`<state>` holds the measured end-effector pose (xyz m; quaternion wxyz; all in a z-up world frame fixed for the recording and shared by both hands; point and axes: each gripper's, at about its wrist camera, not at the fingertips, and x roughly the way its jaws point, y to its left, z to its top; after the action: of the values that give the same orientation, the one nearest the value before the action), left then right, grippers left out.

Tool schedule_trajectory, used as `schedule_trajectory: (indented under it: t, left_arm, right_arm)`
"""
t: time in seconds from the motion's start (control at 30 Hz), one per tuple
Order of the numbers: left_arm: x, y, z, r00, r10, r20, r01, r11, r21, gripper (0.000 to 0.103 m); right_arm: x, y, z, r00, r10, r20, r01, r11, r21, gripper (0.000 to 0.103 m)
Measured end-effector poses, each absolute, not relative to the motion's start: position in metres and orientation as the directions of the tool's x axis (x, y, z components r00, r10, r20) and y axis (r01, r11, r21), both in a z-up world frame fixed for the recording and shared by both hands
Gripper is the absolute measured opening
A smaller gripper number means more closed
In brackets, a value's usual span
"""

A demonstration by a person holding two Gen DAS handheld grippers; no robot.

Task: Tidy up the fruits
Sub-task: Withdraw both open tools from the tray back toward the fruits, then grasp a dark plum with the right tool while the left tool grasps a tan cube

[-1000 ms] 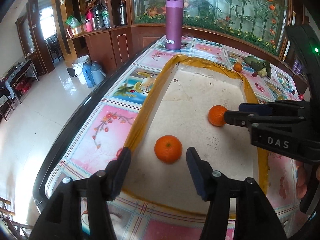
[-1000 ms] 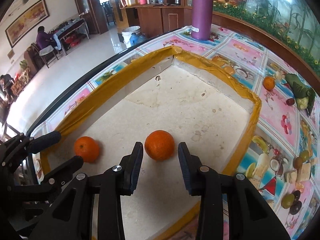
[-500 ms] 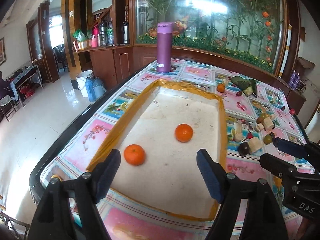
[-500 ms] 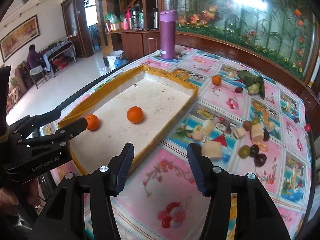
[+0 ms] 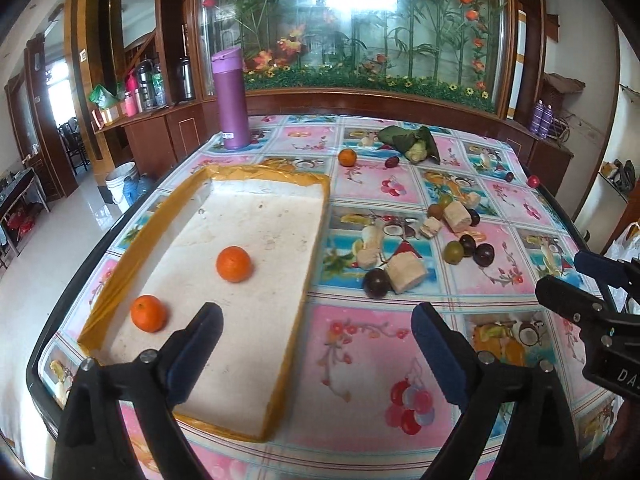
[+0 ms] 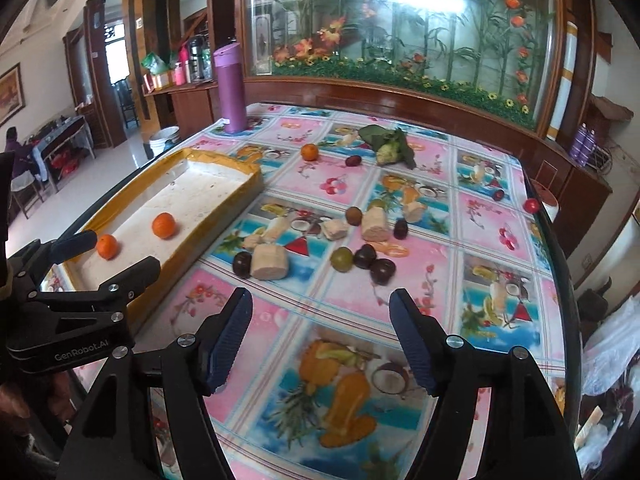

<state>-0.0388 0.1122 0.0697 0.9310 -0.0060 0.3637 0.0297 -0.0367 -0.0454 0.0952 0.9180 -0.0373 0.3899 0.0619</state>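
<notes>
While both jaws have just been opening with nothing between them, the left gripper and right gripper hang spread; two oranges (in the tray) lie left of them.

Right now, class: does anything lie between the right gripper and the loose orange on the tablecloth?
Yes. Between the right gripper and the loose orange lies a scatter of dark plums, a green fruit and pale cut chunks on the cloth.
</notes>
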Motion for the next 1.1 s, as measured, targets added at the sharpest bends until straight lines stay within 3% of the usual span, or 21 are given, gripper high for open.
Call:
schedule_trajectory:
  t: [0.27,0.6,0.67,0.8,0.9,1.1]
  left_arm:
    - [-0.044,0.09,0.065,0.707,0.017,-0.707,0.001,1.0,0.025,0.097]
    - [-0.042,0.081,0.058,0.661,-0.002,-0.75,0.016,1.0,0.012,0.097]
    - [-0.04,0.08,0.057,0.655,-0.009,-0.756,0.017,1.0,0.004,0.097]
    - [-0.031,0.077,0.053,0.642,-0.014,-0.766,0.019,1.0,-0.003,0.097]
    - [-0.022,0.071,0.051,0.632,-0.02,-0.775,0.027,1.0,-0.003,0.097]
    - [0.004,0.059,0.049,0.607,-0.06,-0.793,0.066,0.997,-0.025,0.097]
  right_arm:
    - [-0.017,-0.086,0.077,0.659,0.094,-0.746,-0.127,0.992,0.013,0.071]
    - [0.054,-0.106,0.029,0.561,0.184,-0.807,-0.227,0.972,0.065,0.067]
    - [0.064,-0.107,0.024,0.548,0.208,-0.81,-0.256,0.964,0.074,0.062]
    - [0.072,-0.103,0.015,0.503,0.253,-0.827,-0.33,0.94,0.087,0.039]
    - [0.071,-0.099,0.012,0.512,0.244,-0.823,-0.361,0.931,0.051,0.028]
    - [0.064,-0.109,0.019,0.532,0.251,-0.808,-0.355,0.933,0.056,0.025]
